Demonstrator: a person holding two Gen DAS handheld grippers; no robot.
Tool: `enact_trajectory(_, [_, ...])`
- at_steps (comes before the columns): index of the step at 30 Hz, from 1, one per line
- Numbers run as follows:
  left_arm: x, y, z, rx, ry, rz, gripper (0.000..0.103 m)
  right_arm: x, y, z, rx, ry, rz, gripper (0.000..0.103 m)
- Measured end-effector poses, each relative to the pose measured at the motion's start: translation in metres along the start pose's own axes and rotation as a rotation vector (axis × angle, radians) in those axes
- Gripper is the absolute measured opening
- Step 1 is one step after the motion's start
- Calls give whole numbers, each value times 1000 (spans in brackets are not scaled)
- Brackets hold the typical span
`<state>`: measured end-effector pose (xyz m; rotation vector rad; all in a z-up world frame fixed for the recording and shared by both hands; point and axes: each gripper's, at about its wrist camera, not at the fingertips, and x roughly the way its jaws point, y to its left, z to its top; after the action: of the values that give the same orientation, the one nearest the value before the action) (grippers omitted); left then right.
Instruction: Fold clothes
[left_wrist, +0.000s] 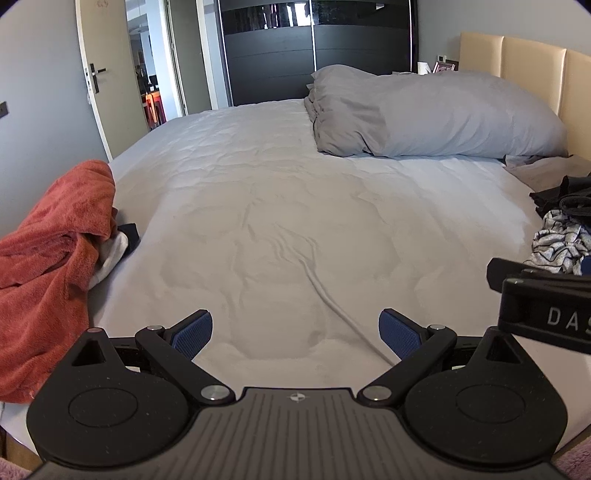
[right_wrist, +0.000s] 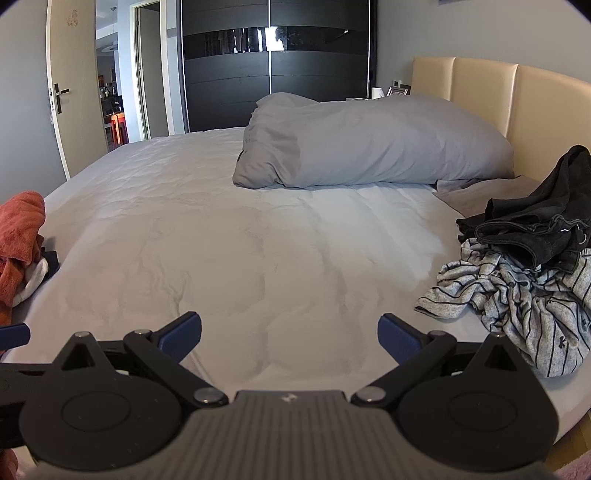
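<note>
A crumpled grey striped garment (right_wrist: 517, 295) lies on the right side of the bed, with a black garment (right_wrist: 543, 221) piled on top of it; both show at the right edge of the left wrist view (left_wrist: 561, 240). A rust-red towel (left_wrist: 48, 251) lies heaped at the bed's left edge over white and dark clothes (left_wrist: 114, 251); it also shows in the right wrist view (right_wrist: 20, 236). My left gripper (left_wrist: 295, 332) is open and empty above the sheet. My right gripper (right_wrist: 290, 334) is open and empty, left of the striped garment.
The bed (left_wrist: 277, 192) has a pale grey sheet. A folded grey duvet and pillow (left_wrist: 424, 110) lie at the head by the beige headboard (right_wrist: 480, 85). A white cable (left_wrist: 340, 310) runs across the sheet. A black wardrobe (right_wrist: 273, 66) and open door (left_wrist: 107, 74) stand behind.
</note>
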<state>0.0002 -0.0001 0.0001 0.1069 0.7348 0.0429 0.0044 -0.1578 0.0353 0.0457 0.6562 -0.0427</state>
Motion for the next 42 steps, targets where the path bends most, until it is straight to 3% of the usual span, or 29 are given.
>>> enact_trajectory(42, [4,7,-3,-56,50,-33,99,3,11,-2,-6,26,20,103])
